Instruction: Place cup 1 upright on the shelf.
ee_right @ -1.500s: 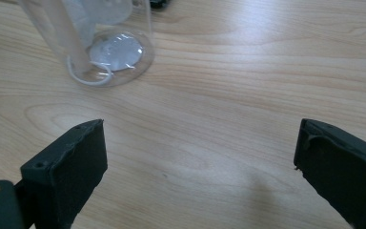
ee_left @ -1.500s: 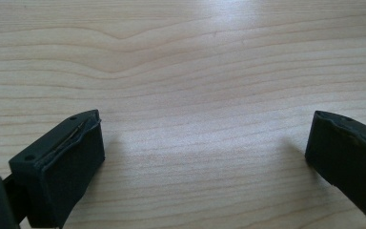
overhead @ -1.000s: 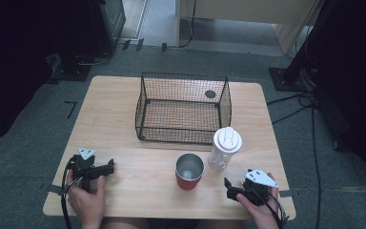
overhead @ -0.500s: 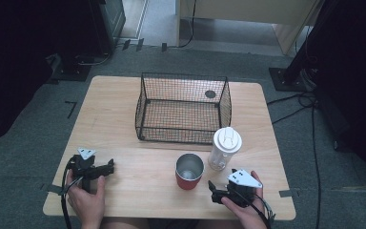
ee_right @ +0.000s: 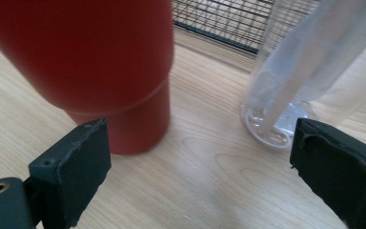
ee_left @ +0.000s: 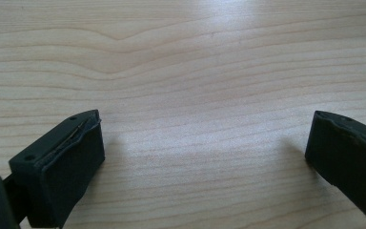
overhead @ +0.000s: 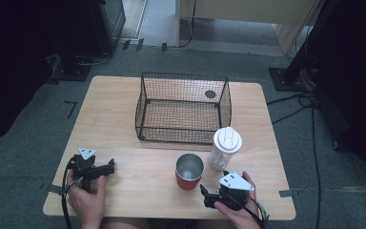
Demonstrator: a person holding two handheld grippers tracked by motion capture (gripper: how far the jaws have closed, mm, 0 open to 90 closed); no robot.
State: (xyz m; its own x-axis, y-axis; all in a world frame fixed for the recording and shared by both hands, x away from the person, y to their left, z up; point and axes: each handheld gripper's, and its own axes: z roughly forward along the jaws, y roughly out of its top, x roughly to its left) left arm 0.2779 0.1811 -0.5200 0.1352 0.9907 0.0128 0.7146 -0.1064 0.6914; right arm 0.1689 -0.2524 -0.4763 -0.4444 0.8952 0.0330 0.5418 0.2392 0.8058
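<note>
Near the table's front edge, the right gripper (overhead: 208, 196) hovers with jaws apart, empty, facing the red cup (overhead: 189, 171) and clear bottle (overhead: 225, 148). Left gripper (overhead: 106, 167) rests released. Approach step; next it should centre on one

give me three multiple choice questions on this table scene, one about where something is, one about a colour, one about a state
1. Where does the clear bottle stand?
A. inside the wire basket
B. just outside the wire basket, beside the cup
C. at the table's far left corner

2. What colour is the outside of the cup?
A. red
B. blue
C. white

3. How is the right gripper?
A. shut on the cup
B. shut on the bottle
C. open, holding nothing

Answers:
1 B, the high view shows the bottle on the table in front of the basket's near right corner, next to the cup.
2 A, the cup's wall is red in the high view and the right gripper view.
3 C, the right gripper view shows its jaws apart with only bare wood between them.
</note>
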